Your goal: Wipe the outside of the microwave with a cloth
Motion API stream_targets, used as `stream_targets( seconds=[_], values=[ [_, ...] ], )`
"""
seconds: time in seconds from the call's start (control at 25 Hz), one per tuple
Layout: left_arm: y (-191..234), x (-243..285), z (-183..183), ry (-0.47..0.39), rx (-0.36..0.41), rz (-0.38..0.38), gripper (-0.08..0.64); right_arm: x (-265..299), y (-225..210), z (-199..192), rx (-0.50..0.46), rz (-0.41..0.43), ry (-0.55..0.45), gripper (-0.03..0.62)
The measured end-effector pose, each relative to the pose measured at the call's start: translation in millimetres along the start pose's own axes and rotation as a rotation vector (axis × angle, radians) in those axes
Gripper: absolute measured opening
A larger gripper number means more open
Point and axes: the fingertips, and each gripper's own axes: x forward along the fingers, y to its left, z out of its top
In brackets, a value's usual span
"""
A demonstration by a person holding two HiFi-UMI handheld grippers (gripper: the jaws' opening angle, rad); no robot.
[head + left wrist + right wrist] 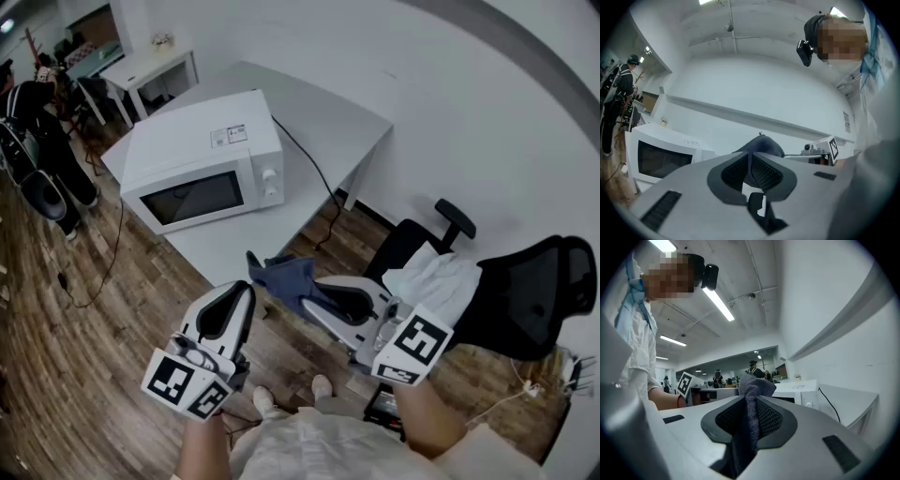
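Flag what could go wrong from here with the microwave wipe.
1. The right gripper pinches one part of the cloth; the loose rest may slip or bunch once pressed on the microwave.
2. The cord trails across the table by the microwave's knob side; a wipe there might snag it.
3. The left gripper is shut and empty, so nothing steadies the microwave against a push.

Grey table (323, 117) against the white wall (487, 84), with a black cable (311, 167) running over it and off its edge. Black office chair (534, 291) at the right has some white fabric (436, 279) draped on it — and far left, a person in dark clothes (42, 131) stands on the wooden floor (75, 375).
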Motion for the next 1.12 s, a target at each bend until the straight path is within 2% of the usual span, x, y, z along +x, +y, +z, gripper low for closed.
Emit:
stream_targets(
  seconds=[0.64, 0.84, 1.12],
  values=[
    [-14.8, -2.6, -3.9, 0.017, 0.019, -0.003, 0.028, -14.6, -1.9, 1.2, 0.041, -0.001, -0.008, 0.084],
    [-16.6, -0.5, -5.8, 0.010, 0.023, 0.030, 0.028, -23.6, -11.7, -2.7, 0.054, -0.005, 0.014, 0.084],
    [-26.5, 5.3, -4.1, 0.002, 0.053, 0.084, 0.028, -31.6, -22.9, 3.9, 0.067, 0.050, -0.005, 0.084]
  ],
)
